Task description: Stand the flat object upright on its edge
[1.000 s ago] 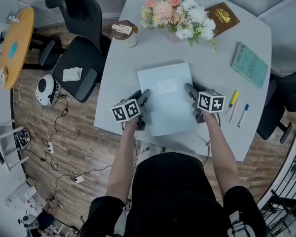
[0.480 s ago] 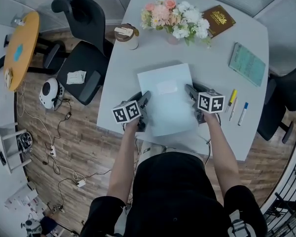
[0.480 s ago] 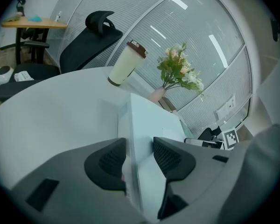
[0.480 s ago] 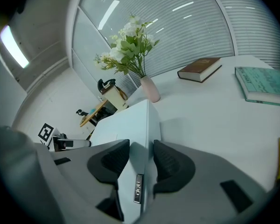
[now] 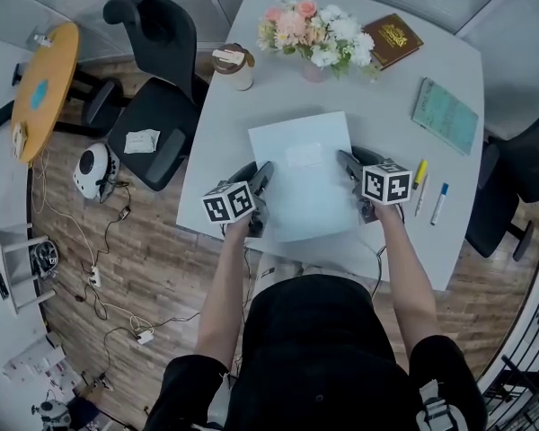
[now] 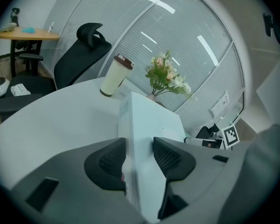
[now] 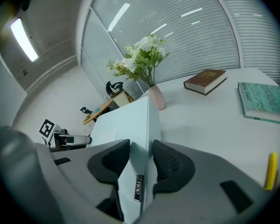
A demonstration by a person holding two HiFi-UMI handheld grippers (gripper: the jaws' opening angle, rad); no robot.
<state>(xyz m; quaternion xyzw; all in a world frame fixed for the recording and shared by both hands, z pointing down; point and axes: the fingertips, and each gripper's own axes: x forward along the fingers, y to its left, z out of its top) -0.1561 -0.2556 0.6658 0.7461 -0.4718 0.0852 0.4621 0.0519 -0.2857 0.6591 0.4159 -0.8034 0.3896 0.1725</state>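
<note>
Your left hand-held gripper (image 6: 139,144) and right hand-held gripper (image 7: 141,149) clamp the flat object (image 5: 301,178); raise both evenly, pivoting on its far edge.

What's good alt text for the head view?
A person holds a flat pale-blue object at a grey table, the left hand-held gripper and right hand-held gripper each clamped on a side edge; the right one's jaws have just been closing on it. Flowers stand beyond.

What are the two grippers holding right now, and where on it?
Both hold the flat pale blue rectangular object: left gripper clamps its left edge, right gripper its right edge; the right jaws have just been closing on it.
</note>
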